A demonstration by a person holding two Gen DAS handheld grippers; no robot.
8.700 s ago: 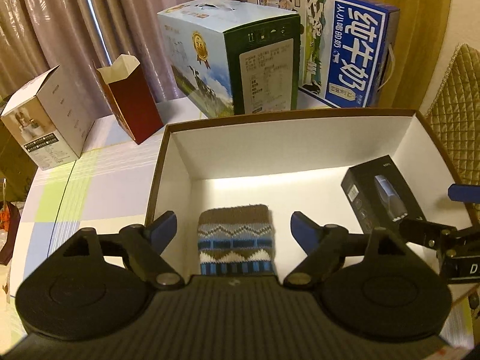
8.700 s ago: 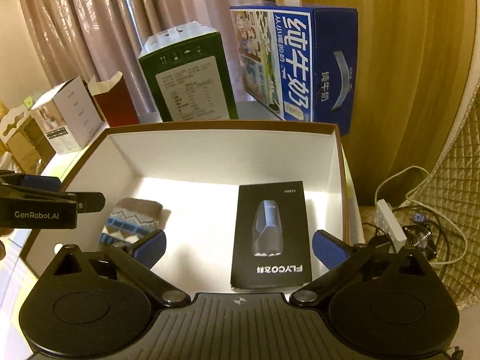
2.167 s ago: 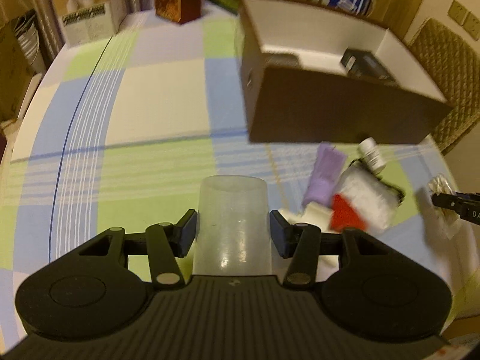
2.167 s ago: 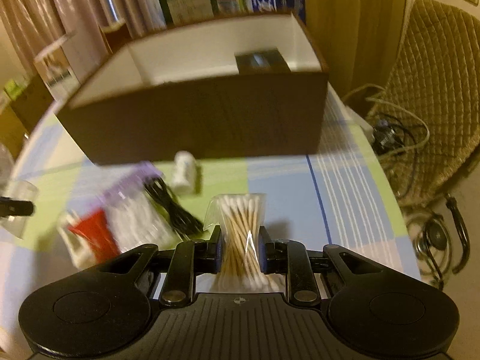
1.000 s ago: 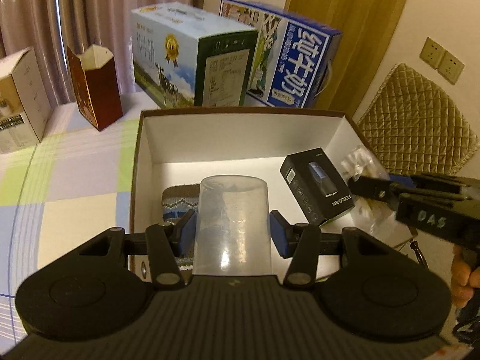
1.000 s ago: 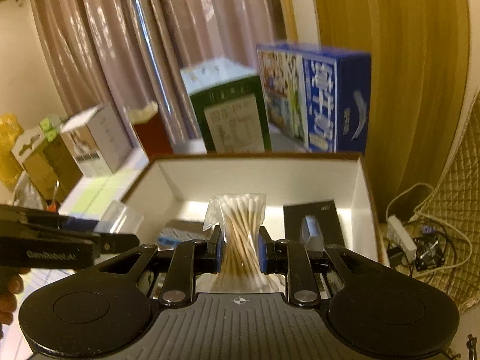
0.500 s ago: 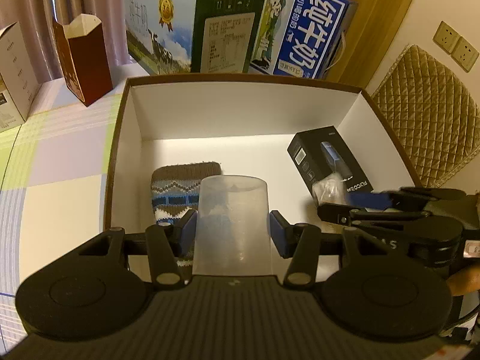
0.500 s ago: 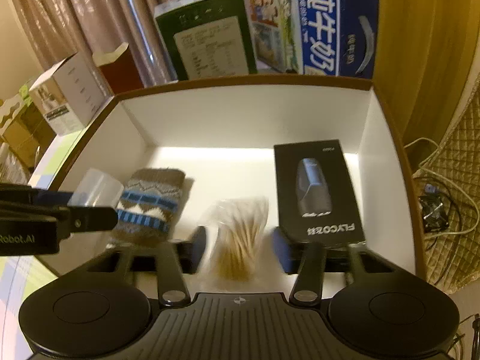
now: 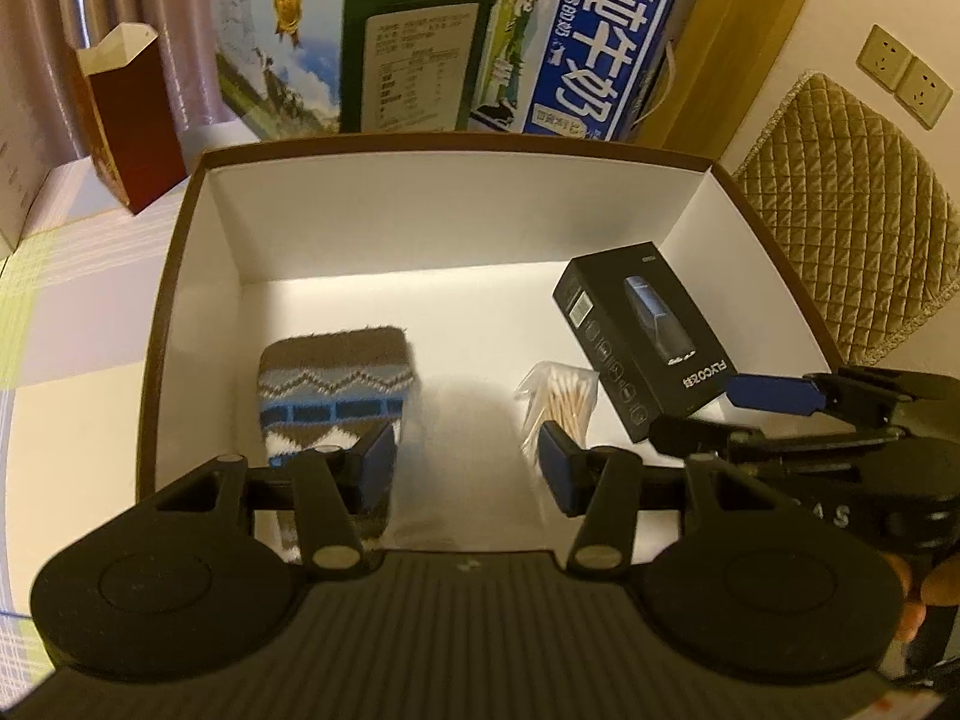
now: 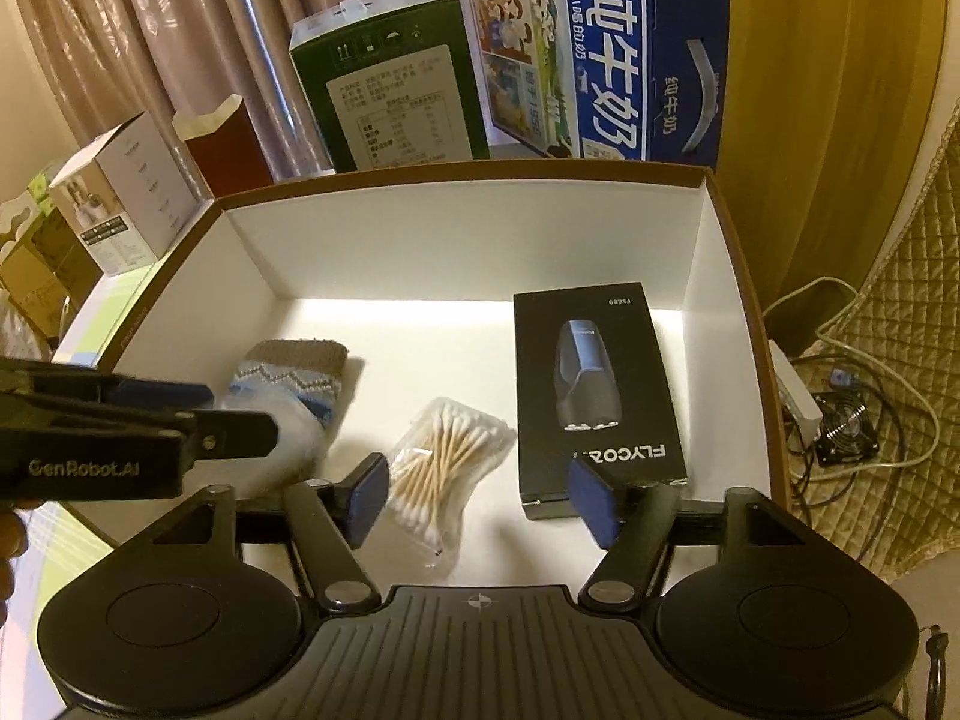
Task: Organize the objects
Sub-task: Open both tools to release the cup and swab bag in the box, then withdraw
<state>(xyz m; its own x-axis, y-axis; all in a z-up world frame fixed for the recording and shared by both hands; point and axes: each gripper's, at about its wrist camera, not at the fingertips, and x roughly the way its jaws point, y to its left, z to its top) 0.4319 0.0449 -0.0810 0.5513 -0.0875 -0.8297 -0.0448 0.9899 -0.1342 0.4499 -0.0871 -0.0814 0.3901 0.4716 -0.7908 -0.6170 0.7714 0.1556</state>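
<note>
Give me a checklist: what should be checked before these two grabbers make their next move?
1. Cotton swab bag lying inside the box: ok.
2. Right gripper pads clear of the bag, jaws opening: ok.
3. Left gripper jaws opening, pads off the plastic cup: ok.
4. Cup settled on the box floor: cannot tell, it is a blur.
5. Sock and black carton inside the box: ok.

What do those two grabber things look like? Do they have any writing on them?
Both are black plastic. The left gripper and the right gripper each have two round discs, a ribbed middle, silver screws and blue finger pads. White letters read GenRobot.AI on the side.
</note>
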